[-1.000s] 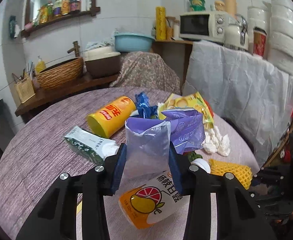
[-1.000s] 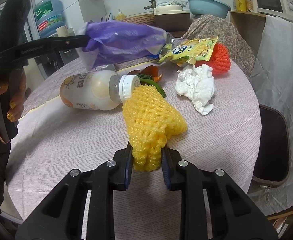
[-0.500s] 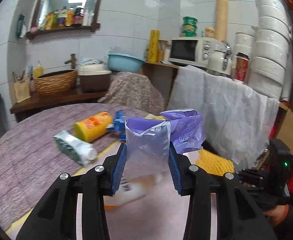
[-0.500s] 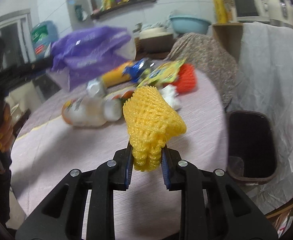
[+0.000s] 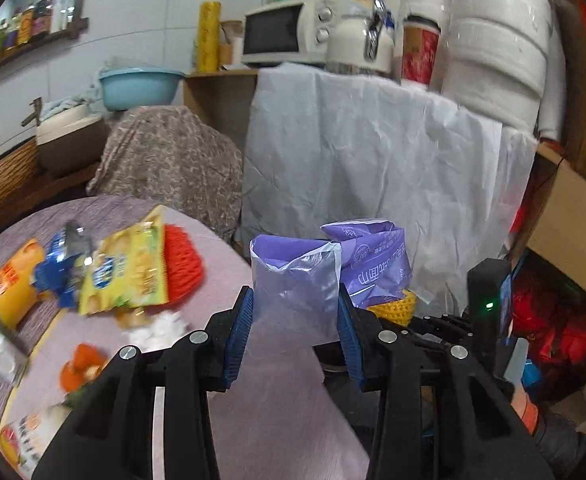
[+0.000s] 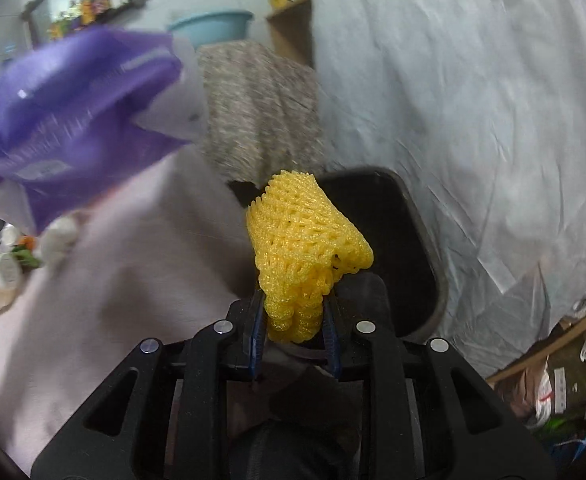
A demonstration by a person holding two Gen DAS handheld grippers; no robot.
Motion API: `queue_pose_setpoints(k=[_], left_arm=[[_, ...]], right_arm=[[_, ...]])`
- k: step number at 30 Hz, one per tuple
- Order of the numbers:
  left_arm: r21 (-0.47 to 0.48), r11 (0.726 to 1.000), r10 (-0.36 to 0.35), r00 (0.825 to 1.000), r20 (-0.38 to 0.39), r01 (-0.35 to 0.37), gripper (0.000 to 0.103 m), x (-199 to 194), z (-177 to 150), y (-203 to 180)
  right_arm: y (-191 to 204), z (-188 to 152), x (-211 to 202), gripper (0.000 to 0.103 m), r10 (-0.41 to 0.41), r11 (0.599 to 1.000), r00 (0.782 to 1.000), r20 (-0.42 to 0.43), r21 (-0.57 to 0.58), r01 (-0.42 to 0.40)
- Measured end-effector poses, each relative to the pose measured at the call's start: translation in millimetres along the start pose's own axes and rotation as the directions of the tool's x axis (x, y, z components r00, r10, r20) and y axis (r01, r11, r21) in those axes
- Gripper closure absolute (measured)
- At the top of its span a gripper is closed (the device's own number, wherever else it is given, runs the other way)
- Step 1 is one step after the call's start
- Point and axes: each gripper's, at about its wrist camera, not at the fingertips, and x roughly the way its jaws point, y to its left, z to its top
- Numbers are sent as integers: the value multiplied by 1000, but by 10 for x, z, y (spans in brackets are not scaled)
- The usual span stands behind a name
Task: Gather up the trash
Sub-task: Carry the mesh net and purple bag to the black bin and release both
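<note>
My left gripper point(image 5: 295, 312) is shut on a crumpled purple plastic bag point(image 5: 301, 280), held up past the right edge of the round table point(image 5: 277, 412). My right gripper point(image 6: 293, 312) is shut on a yellow foam fruit net point(image 6: 305, 240), which hangs over the table's rim in front of a black trash bin point(image 6: 409, 240). The purple bag point(image 6: 73, 120) shows at the upper left of the right wrist view. The yellow net point(image 5: 393, 306) peeks out behind the bag in the left wrist view.
On the table lie a yellow snack bag point(image 5: 129, 268), a red foam net point(image 5: 183, 264), a yellow can point(image 5: 9, 288), a blue wrapper point(image 5: 59, 268), white tissue point(image 5: 155, 328) and a juice bottle point(image 5: 25, 440). White sheeting point(image 5: 373, 168) drapes the counter behind; a cloth-covered chair point(image 5: 173, 164) stands beside it.
Both grippers have swung right across the table with their loads. The bin has come close under the yellow net, and the table litter has slid to the left of both views.
</note>
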Motion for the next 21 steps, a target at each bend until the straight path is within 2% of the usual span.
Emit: queue_pose_setpoints(k=[3,5,6,7,8,15,21], left_arm=[[1,1000,1,998,-63,-1,62,335,97,-122],[4,1000,8,994,-106,-8,62,528,135,-186],[9,1000,10,992,-124,-9,62,621,146,-225],[19,1000,15,990,-138,-12,62,704,149,-262],[29,999,21,989,-149,-17,62,778,152,-299],[33,999,38,968,-248,-31,62,1294,216,-439],[48,996,85,947,-310,-73,61,1706,186,-542]], right_arm=[[-249,-14,325,77,-12,999,998,-58,38,14],[-333,17,523,73,-7,998,996,-93,59,12],[-379,-7,571,61,-12,998,995,-101,62,18],[-409,-7,633,45,-23,997,994,-102,64,30],[-436,-12,673,39,-36,997,995,-98,66,43],[-601,-226,643,37,-72,991,993,-96,106,82],[-724,-356,548,36,-94,987,991,-99,121,105]])
